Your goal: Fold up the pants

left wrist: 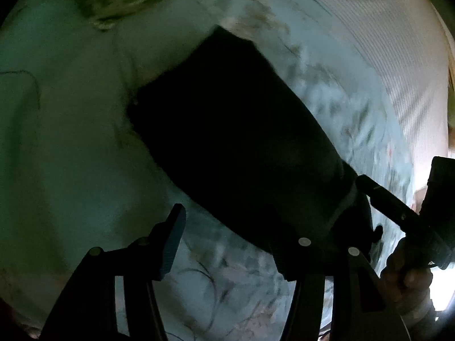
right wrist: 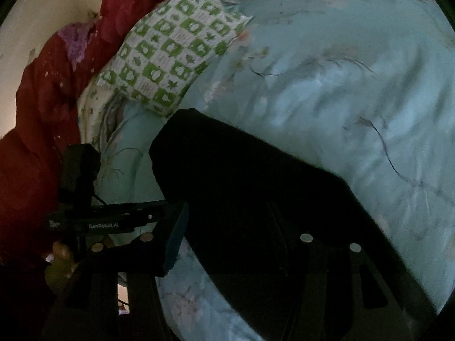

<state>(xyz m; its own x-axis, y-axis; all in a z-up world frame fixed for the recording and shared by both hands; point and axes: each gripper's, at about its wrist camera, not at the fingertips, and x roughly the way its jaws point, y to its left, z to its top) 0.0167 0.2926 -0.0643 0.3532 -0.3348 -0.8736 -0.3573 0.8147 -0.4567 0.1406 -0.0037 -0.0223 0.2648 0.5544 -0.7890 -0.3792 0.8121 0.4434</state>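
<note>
The dark pants [left wrist: 233, 130] lie folded into a long band on the light blue floral bedspread [left wrist: 85, 170]. They also show in the right wrist view [right wrist: 256, 187]. My left gripper [left wrist: 227, 241] is open, its right finger over the near end of the pants and its left finger [left wrist: 170, 244] over the bedspread. My right gripper [right wrist: 230, 244] is open above the near part of the pants. The right gripper's body [left wrist: 398, 210] shows at the right edge of the left wrist view, and the left gripper's body [right wrist: 113, 218] shows at the left of the right wrist view.
A green and white checked pillow [right wrist: 170, 54] lies at the head of the bed beyond the pants. A red blanket [right wrist: 42, 113] is piled to its left. A striped white sheet [left wrist: 384, 42] covers the bed's far right side.
</note>
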